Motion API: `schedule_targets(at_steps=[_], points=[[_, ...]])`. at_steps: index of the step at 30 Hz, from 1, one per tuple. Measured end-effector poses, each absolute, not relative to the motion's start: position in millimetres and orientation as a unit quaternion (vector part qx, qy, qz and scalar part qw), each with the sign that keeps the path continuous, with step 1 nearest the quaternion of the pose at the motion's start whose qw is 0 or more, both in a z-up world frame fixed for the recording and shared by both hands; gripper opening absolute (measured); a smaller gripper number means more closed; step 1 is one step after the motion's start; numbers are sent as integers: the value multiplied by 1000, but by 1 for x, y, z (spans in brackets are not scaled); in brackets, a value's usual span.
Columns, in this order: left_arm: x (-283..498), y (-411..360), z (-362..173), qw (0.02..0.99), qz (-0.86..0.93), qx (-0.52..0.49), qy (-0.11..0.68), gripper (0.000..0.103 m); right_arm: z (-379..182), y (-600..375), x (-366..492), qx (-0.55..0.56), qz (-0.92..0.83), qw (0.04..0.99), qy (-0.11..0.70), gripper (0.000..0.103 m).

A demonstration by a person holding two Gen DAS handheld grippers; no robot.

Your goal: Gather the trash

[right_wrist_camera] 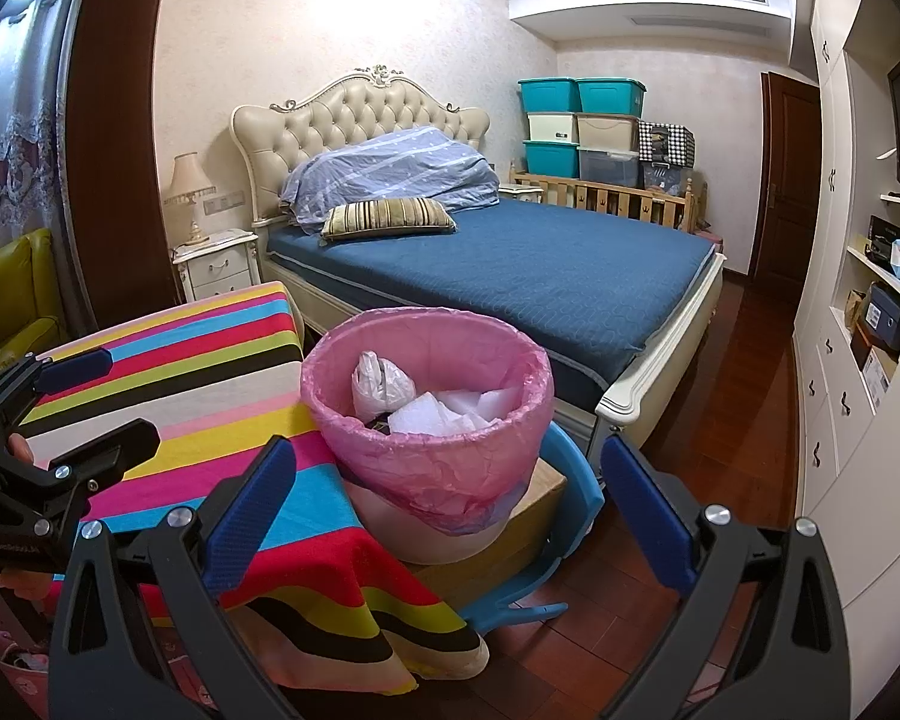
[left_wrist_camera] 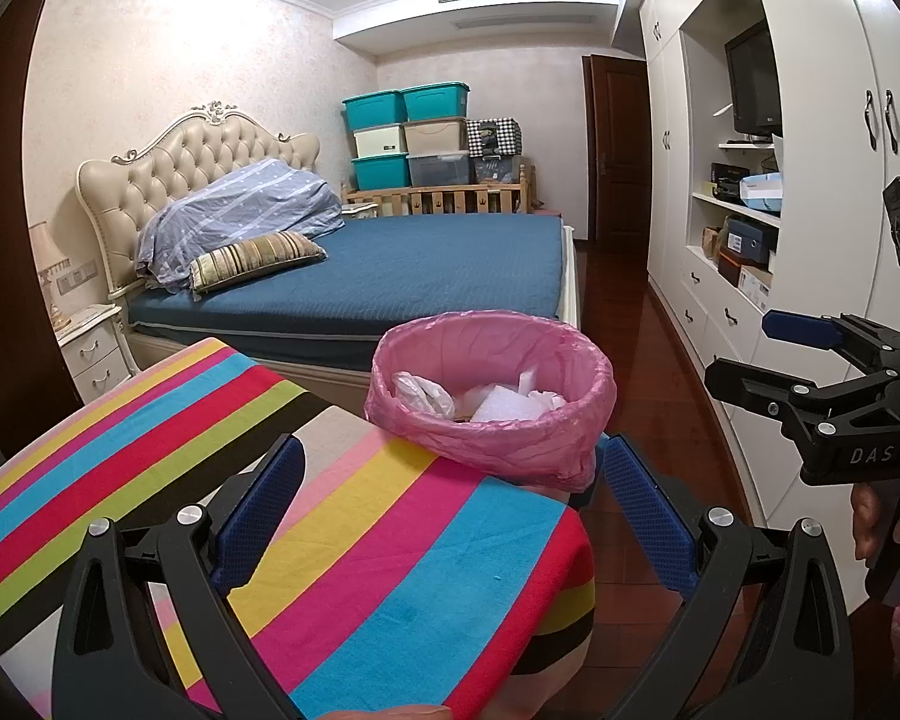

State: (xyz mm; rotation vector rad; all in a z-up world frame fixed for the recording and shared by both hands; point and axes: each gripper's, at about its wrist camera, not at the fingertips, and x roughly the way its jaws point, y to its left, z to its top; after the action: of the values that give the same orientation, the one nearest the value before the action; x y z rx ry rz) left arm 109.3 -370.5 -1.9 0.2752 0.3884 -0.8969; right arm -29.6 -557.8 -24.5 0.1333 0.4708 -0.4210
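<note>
- both sets of fingers spread wide, holding nothing; left gripper [left_wrist_camera: 450, 516] over the striped cloth [left_wrist_camera: 390, 570], right gripper [right_wrist_camera: 450, 516] facing the bin [right_wrist_camera: 432, 462]
- bin with pink liner [left_wrist_camera: 486, 450] sits on a low stool [right_wrist_camera: 510, 540] just beside the table so the mouth stays within reach; white bag [right_wrist_camera: 381, 387] and foam scraps [right_wrist_camera: 432, 414] already inside
- no loose trash visible on the cloth; probably done or searching
- bed [right_wrist_camera: 510, 264] close behind, blue chair frame [right_wrist_camera: 570, 510] hugs the stool; crowded approach from my right
</note>
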Motion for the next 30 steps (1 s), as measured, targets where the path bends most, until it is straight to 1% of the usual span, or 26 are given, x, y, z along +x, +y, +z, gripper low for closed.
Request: schedule_targets(at_steps=[30], points=[[104,-374,-3,867,-440,133,193,96,-26,-556,-29,66,-207,948,232,99]])
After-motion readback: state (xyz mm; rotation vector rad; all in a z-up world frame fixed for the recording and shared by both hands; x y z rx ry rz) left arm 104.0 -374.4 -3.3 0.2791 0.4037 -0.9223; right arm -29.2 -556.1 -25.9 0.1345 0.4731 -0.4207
